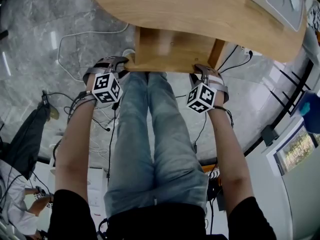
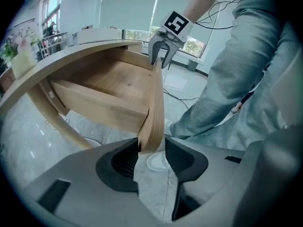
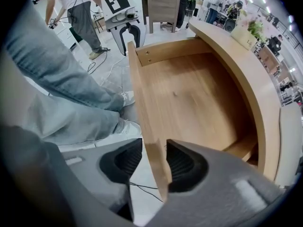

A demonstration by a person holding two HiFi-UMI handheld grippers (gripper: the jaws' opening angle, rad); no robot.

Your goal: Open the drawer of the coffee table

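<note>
The wooden coffee table (image 1: 190,9) has its drawer (image 1: 170,49) pulled out toward me, and the drawer's bare floor (image 3: 189,98) shows. My left gripper (image 1: 125,61) sits at the left end of the drawer's front panel (image 2: 157,103). In the left gripper view its jaws (image 2: 151,155) straddle the panel's edge, open, with a gap on the right side. My right gripper (image 1: 197,71) is at the panel's right end and points down. Its jaws (image 3: 154,162) stand open around the front panel (image 3: 142,112) with a gap on the left side.
The legs of the person who holds the grippers, in jeans (image 1: 155,149), stand between the two grippers, close to the drawer front. Cables (image 1: 90,109) lie on the marble floor. A grey tray (image 1: 280,1) rests on the table top. Another person (image 1: 20,184) is at the lower left.
</note>
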